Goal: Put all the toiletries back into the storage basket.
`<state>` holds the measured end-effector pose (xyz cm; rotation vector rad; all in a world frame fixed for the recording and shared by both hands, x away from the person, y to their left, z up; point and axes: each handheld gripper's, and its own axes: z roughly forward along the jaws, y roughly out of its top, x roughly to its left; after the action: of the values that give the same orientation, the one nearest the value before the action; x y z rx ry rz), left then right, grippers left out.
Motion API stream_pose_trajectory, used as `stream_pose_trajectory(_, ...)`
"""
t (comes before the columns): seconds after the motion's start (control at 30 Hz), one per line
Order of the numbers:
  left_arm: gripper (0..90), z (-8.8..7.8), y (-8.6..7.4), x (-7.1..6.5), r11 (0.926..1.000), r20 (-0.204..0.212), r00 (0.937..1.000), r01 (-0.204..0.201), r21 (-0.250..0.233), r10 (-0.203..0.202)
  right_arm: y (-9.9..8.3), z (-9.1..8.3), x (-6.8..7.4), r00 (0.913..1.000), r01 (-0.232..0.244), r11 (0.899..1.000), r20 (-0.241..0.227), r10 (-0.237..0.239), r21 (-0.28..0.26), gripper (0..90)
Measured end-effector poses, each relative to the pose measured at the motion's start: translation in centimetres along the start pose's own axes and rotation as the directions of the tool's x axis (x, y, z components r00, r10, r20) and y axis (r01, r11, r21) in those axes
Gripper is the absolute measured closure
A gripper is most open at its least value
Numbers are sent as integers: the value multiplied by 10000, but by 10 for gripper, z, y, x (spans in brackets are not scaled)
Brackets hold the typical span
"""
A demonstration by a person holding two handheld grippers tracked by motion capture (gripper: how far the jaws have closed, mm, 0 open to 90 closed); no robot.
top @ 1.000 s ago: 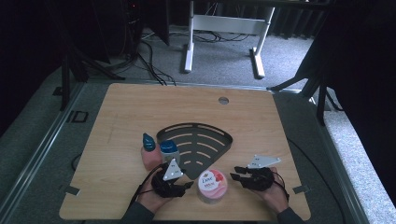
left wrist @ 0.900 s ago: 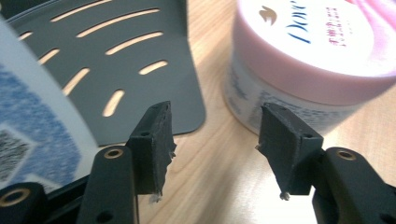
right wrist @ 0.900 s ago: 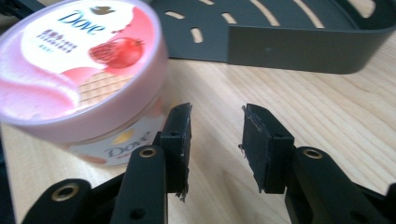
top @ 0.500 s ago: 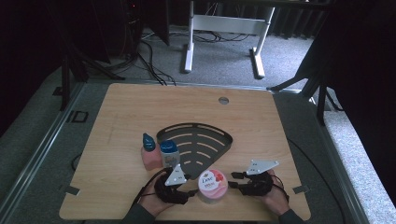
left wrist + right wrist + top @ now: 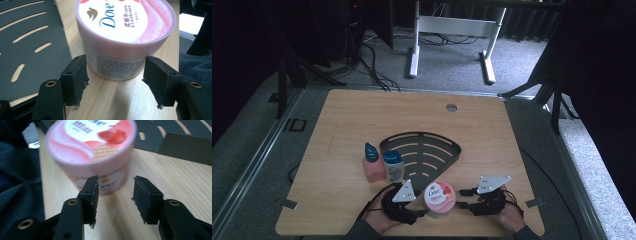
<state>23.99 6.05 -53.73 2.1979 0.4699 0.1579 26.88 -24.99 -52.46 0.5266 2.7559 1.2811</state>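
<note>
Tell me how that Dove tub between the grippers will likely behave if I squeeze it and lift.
The Dove tub is squat and wide and stands flat on the table, so it probably won't tip. Its round, smooth plastic wall may slip or turn between flat pads. The lid overhangs the body, so gripping below it could give a catch.

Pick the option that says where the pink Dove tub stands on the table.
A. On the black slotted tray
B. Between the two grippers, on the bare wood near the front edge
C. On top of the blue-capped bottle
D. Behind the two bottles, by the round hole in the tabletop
B: in the high view the Dove tub stands on the wood of the table, with the left gripper on one side and the right gripper on the other, just in front of the black slotted tray.
</note>
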Motion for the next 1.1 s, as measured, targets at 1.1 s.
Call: stream_pose_trajectory(1.1,165,16,11,-5,9989,-206,9987,-468,42,468,7,16,10,9892,1443,9895,-291,-1440,105,295)
